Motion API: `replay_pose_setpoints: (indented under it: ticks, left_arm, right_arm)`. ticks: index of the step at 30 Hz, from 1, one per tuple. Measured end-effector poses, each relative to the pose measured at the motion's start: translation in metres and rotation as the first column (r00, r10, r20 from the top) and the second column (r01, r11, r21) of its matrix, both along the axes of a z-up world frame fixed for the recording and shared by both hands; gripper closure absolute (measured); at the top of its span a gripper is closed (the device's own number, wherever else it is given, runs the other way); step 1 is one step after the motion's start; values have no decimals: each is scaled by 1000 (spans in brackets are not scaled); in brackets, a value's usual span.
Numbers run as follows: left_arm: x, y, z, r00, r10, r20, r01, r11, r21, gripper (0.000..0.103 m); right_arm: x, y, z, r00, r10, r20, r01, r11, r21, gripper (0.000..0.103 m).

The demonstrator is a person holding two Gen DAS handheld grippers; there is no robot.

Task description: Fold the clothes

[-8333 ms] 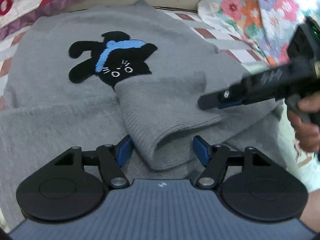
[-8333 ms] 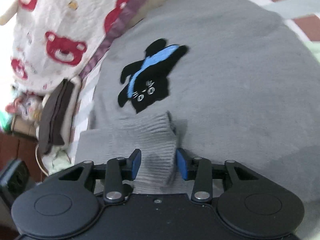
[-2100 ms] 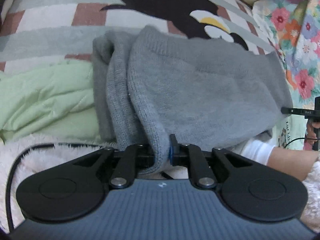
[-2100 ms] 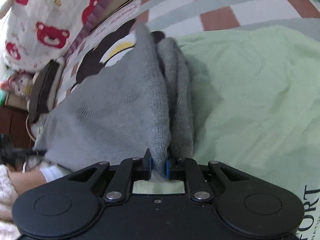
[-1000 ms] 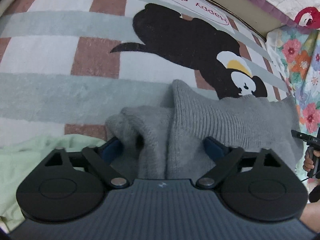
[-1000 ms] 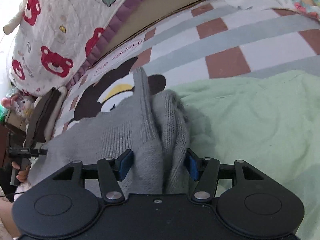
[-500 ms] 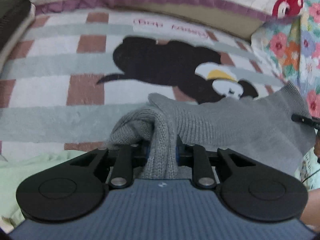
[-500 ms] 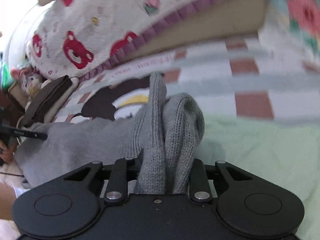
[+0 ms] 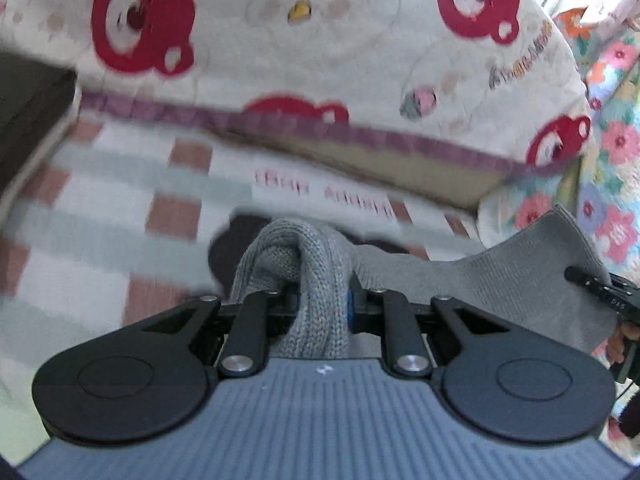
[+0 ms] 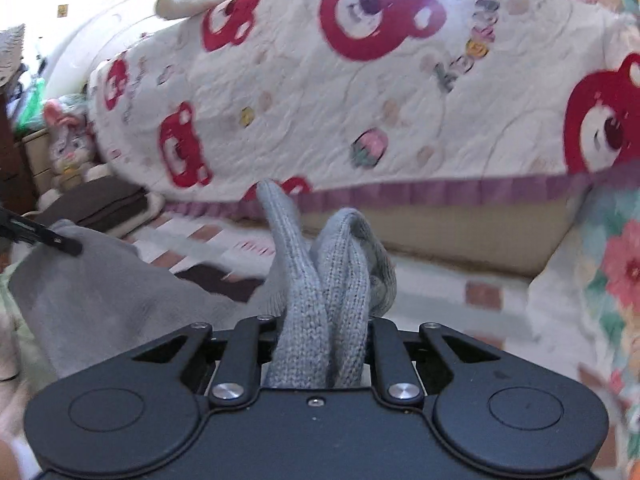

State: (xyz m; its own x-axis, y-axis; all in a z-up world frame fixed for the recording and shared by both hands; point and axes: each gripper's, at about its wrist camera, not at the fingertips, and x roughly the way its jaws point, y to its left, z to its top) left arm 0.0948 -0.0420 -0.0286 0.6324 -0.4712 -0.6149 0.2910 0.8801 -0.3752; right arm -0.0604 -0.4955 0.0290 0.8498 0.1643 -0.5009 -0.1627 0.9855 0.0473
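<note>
A folded sweater (image 9: 316,280) is bunched between the left gripper (image 9: 320,304) fingers, stretching rightward; a quilt (image 9: 320,40) lies ahead, beyond the bedsheet (image 9: 120,200).

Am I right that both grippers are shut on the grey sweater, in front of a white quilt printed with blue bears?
Not quite: the bears are red, not blue, as the right wrist view shows on the quilt. The rest holds: the left gripper and the right gripper are each shut on the grey sweater.
</note>
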Motion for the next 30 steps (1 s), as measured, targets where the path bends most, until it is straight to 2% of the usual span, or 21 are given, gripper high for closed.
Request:
replay_pose_setpoints:
  ticks: [2, 3, 4, 5, 7, 9, 10, 11, 12, 14, 16, 17, 19, 22, 24, 26, 28, 30]
  left_arm:
    - [19, -2, 6, 999, 23, 25, -22, 1000, -10, 85]
    - [29, -3, 9, 999, 34, 38, -34, 999, -15, 80]
    - [36, -3, -4, 999, 43, 6, -43, 999, -10, 74]
    - [43, -3, -19, 998, 51, -36, -52, 999, -4, 60]
    - [56, -3, -50, 991, 69, -119, -68, 998, 11, 62]
    - [70, -2, -81, 976, 87, -201, -83, 996, 27, 62]
    - [76, -2, -96, 966, 96, -241, -90, 995, 35, 62]
    - [72, 0, -104, 968, 89, -234, -82, 996, 39, 62]
    - [66, 0, -108, 972, 79, -220, -69, 996, 51, 62]
    - [55, 3, -111, 981, 73, -182, -62, 996, 63, 61]
    - [52, 11, -108, 982, 92, -164, -87, 995, 40, 61]
    - [54, 15, -105, 982, 100, -157, -99, 995, 16, 61]
    - [56, 22, -100, 981, 117, -154, -123, 992, -35, 59]
    - [46, 27, -95, 972, 126, -199, -153, 980, -128, 58]
    - [35, 24, -96, 964, 103, -246, -144, 977, -158, 58]
    - [24, 12, -92, 965, 55, -256, -100, 981, -169, 58]
    - [17, -13, -90, 964, 15, -265, -51, 990, -129, 57]
    - [13, -39, -92, 956, -19, -291, -12, 994, -105, 57]
  right_arm:
    - [24, -8, 5, 998, -47, 45, 47, 999, 0, 85]
    - [44, -13, 3, 994, -85, 63, 84, 996, 8, 84]
    - [67, -17, -3, 993, -111, 48, 111, 994, 5, 78]
    - [92, -22, -13, 990, -140, 9, 140, 990, 3, 75]
    - [128, -33, -36, 966, -254, -54, 254, 967, 0, 63]
    - [145, -46, -54, 921, -365, -133, 377, 923, 79, 63]
    - [145, -48, -60, 912, -377, -159, 398, 908, 129, 63]
    - [145, -49, -66, 905, -384, -183, 414, 893, 177, 63]
    - [143, -46, -72, 912, -359, -201, 396, 896, 198, 63]
    - [144, -31, -82, 922, -301, -243, 342, 928, 150, 62]
    - [145, -14, -91, 927, -251, -278, 280, 958, 68, 62]
    - [144, -9, -95, 926, -236, -296, 266, 961, 68, 62]
    - [132, -3, -103, 920, -224, -320, 272, 955, 114, 62]
    - [120, 8, -110, 917, -172, -360, 262, 940, 217, 61]
    - [109, 17, -114, 907, -164, -389, 281, 922, 267, 60]
    - [99, 24, -121, 886, -156, -437, 318, 890, 326, 60]
    - [89, 30, -128, 859, -148, -490, 362, 853, 377, 60]
    - [87, 37, -132, 824, -137, -550, 377, 857, 351, 67]
